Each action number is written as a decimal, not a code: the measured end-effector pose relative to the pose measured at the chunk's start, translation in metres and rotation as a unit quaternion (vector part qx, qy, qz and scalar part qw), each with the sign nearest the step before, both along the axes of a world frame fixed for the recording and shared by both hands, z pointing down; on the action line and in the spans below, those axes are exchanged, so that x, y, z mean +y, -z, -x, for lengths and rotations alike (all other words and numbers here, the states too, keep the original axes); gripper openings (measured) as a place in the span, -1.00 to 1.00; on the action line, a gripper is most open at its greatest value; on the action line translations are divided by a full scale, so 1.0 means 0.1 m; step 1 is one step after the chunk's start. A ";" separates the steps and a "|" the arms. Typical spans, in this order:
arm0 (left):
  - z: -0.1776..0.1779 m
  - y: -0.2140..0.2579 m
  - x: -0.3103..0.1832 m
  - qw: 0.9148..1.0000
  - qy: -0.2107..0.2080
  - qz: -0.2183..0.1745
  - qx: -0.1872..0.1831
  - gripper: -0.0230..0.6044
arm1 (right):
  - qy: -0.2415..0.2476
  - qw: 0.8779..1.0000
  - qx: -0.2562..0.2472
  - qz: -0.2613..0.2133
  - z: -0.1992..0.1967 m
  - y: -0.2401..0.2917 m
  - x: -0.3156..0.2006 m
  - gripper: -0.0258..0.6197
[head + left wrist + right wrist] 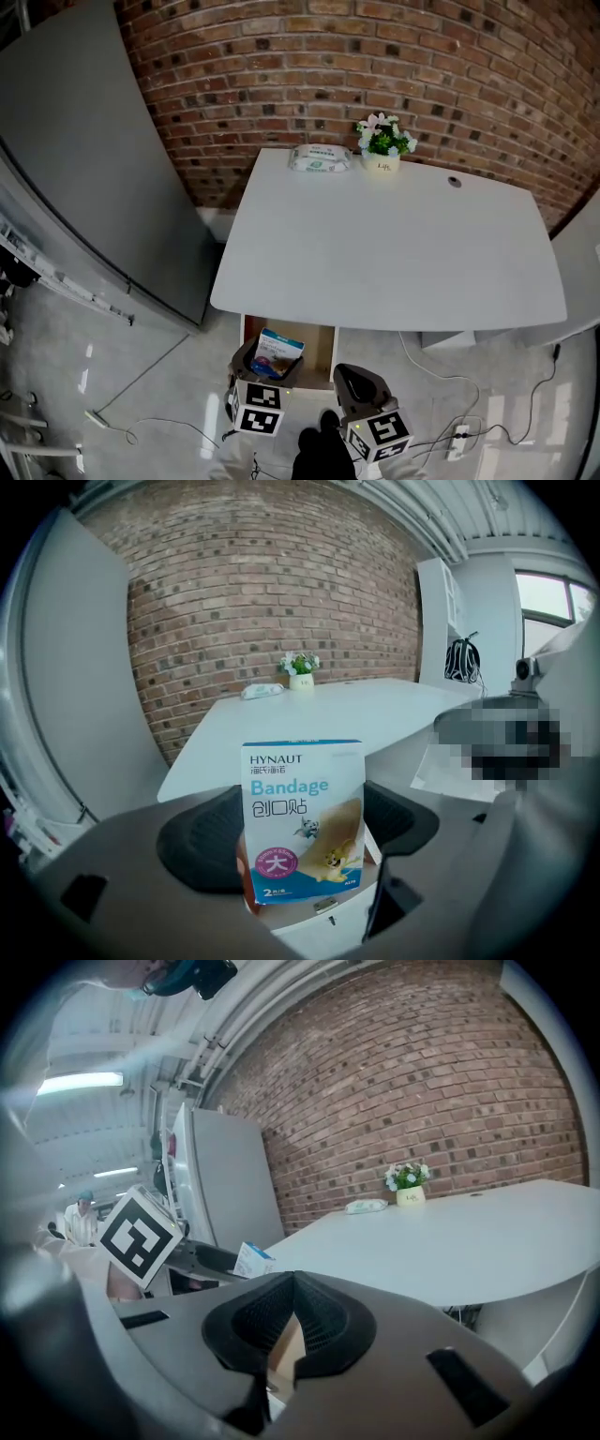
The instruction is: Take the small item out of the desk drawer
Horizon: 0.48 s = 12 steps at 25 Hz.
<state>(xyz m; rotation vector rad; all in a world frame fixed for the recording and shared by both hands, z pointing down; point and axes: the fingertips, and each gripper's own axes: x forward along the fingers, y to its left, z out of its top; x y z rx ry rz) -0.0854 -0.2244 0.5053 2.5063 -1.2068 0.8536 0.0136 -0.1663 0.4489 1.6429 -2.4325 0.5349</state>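
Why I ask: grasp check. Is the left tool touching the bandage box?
Touching. The left gripper view shows the bandage box clamped upright in the left tool, a jaw pressing each side.

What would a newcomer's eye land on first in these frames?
The blue-and-white bandage box, clamped upright in the left gripper at the open drawer under the white desk. Next, a flower pot and wipes pack at the desk's far edge by the brick wall. The right gripper is shut, empty.
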 end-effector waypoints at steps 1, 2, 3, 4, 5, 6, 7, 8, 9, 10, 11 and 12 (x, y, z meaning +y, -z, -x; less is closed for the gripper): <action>0.04 0.09 0.00 1.000 0.005 -0.006 0.006 0.35 | 0.000 1.000 0.001 -0.002 0.02 0.04 0.01 -0.84; 0.07 0.18 0.00 1.000 0.009 -0.013 0.010 0.35 | 0.001 1.000 0.002 -0.005 0.03 0.09 0.02 -0.84; 0.11 0.28 0.01 1.000 0.013 -0.019 0.013 0.35 | 0.000 1.000 0.003 -0.007 0.04 0.13 0.03 -0.84; 0.15 0.36 0.01 0.999 0.019 -0.023 0.018 0.35 | 0.000 1.000 0.003 -0.009 0.05 0.18 0.04 -0.84; 0.18 0.42 0.02 0.999 0.026 -0.025 0.025 0.35 | -0.001 1.000 0.003 -0.011 0.06 0.22 0.04 -0.84; 0.22 0.47 0.03 0.998 0.034 -0.025 0.035 0.35 | -0.001 1.000 0.003 -0.013 0.06 0.26 0.04 -0.84; 0.26 0.52 0.04 0.998 0.042 -0.026 0.046 0.35 | -0.001 1.000 0.004 -0.016 0.07 0.31 0.04 -0.84; 0.29 0.57 0.06 0.997 0.048 -0.026 0.057 0.35 | -0.001 1.000 0.006 -0.019 0.07 0.36 0.05 -0.84; 0.32 0.63 0.08 0.996 0.054 -0.026 0.067 0.35 | -0.001 1.000 0.008 -0.022 0.08 0.41 0.07 -0.84; 0.35 0.69 0.12 0.995 0.058 -0.027 0.075 0.35 | 0.000 1.000 0.010 -0.025 0.09 0.45 0.09 -0.84; 0.39 0.75 0.15 0.994 0.062 -0.029 0.080 0.35 | 0.000 1.000 0.011 -0.027 0.10 0.49 0.12 -0.84; 0.43 0.81 0.18 0.994 0.066 -0.031 0.084 0.35 | 0.001 1.000 0.012 -0.029 0.12 0.53 0.14 -0.84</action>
